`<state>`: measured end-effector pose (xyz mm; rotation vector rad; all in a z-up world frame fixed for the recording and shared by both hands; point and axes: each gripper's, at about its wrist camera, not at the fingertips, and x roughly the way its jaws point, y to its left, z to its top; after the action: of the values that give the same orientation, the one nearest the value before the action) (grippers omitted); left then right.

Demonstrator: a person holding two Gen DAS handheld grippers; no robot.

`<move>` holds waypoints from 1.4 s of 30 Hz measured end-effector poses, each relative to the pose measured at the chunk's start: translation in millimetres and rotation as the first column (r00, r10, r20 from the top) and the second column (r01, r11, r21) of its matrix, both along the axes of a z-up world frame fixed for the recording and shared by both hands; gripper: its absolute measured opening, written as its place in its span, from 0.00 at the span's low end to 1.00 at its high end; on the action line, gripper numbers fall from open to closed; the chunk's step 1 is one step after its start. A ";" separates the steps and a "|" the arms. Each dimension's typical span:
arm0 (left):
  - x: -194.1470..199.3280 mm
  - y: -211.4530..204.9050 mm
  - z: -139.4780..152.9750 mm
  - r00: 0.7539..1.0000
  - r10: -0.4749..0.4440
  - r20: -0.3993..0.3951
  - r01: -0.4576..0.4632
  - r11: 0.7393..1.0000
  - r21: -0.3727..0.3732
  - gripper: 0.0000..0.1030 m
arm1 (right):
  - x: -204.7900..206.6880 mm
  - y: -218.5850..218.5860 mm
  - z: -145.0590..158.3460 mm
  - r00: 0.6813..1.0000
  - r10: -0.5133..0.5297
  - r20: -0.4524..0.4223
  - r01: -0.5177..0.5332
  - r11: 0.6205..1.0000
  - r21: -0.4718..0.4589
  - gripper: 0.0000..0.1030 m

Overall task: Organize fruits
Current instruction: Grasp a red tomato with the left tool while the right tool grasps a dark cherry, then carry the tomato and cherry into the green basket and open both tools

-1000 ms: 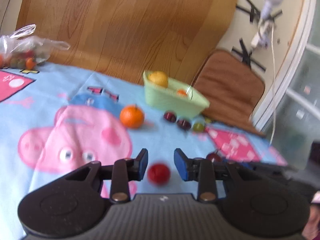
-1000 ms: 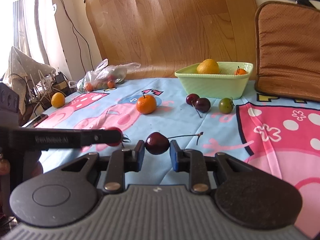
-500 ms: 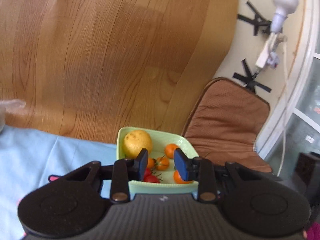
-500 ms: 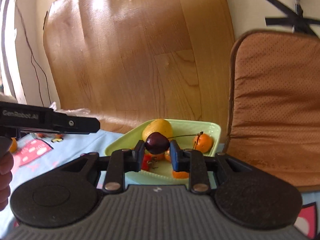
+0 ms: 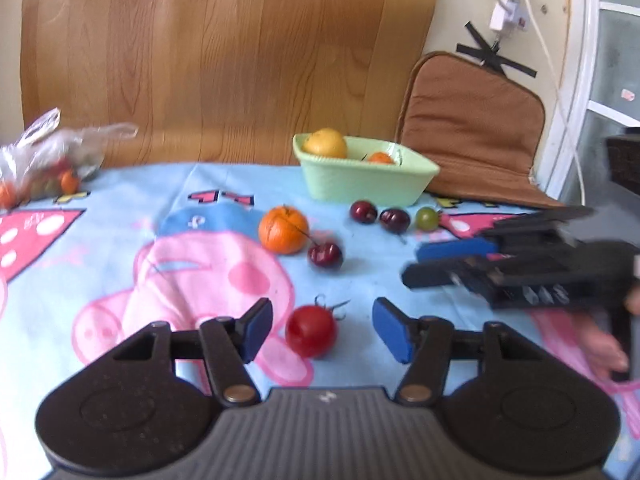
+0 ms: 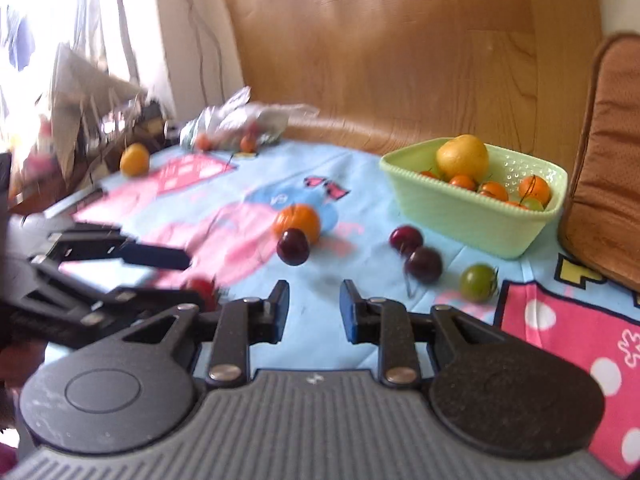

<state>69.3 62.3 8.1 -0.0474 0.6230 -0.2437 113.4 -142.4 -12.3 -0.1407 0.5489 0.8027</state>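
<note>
Left tongs (image 5: pixel 322 326): pitched down toward the surface (image 5: pixel 208 288), low over the cartoon cloth, jaws opening. Red tomato (image 5: pixel 311 331) between the blue pads (image 5: pixel 256 330), pads not pressing it; well in front of the green basket (image 5: pixel 360 184).

Right tongs (image 6: pixel 313 311): also pitched down, jaws narrow, nearly closed, nothing between them. From the left wrist view, seen side-on to the basket's front right, blurred, part of a hand (image 5: pixel 600 346) on the grip.

Basket at the far edge of the surface, against the brown cushion (image 5: pixel 472 128). Inside: large yellow fruit (image 6: pixel 463 156), several small orange tomatoes (image 6: pixel 534 189), something green at the near corner, kind not clear.

Loose items relative to basket:
- orange (image 5: pixel 283 229): front left, near
- dark cherry (image 5: pixel 325 255): just beyond the orange, touching or almost, stem up
- two dark cherries (image 5: pixel 380 216): just in front, side by side
- green tomato (image 5: pixel 427 218): just in front, right of the cherries

Plastic bag of fruit (image 5: pixel 44 160): far left of the basket, back edge of the surface. Yellow-orange fruit (image 6: pixel 135 159) farther left still.
</note>
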 end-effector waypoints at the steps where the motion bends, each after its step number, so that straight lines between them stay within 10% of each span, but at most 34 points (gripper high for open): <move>1: 0.7 0.9 -2.1 1.000 0.013 -0.005 -0.013 1.000 -0.001 0.48 | -2.3 2.1 -0.8 1.000 -0.001 0.000 0.001 1.000 -0.009 0.30; 5: 0.8 6.7 -8.3 0.999 0.026 -0.019 -0.027 0.999 -0.042 0.30 | -3.6 11.3 5.2 0.999 -0.009 0.045 0.009 1.000 -0.010 0.33; 20: -29.0 41.7 -10.4 0.990 0.139 -0.033 -0.143 0.974 -0.176 0.29 | 23.6 57.2 -4.1 0.999 -0.044 -0.028 0.045 0.998 0.040 0.46; 24: -27.5 44.7 -11.7 0.989 0.143 -0.036 -0.147 0.969 -0.199 0.30 | 33.2 62.0 -11.2 0.997 -0.046 -0.061 0.047 0.999 0.007 0.44; 25: -27.7 44.8 -11.8 0.989 0.144 -0.035 -0.148 0.969 -0.200 0.30 | 33.6 61.3 -10.0 0.997 -0.042 -0.060 0.043 0.999 0.012 0.28; 42: -33.0 40.1 -9.4 0.991 0.133 0.001 -0.130 0.973 -0.193 0.29 | -24.3 13.1 -5.6 0.999 -0.024 -0.029 0.026 0.998 0.049 0.28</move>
<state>36.3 102.4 -1.2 -0.2726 0.5785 -0.1748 89.1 -129.3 -17.9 -0.0771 0.5565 0.7941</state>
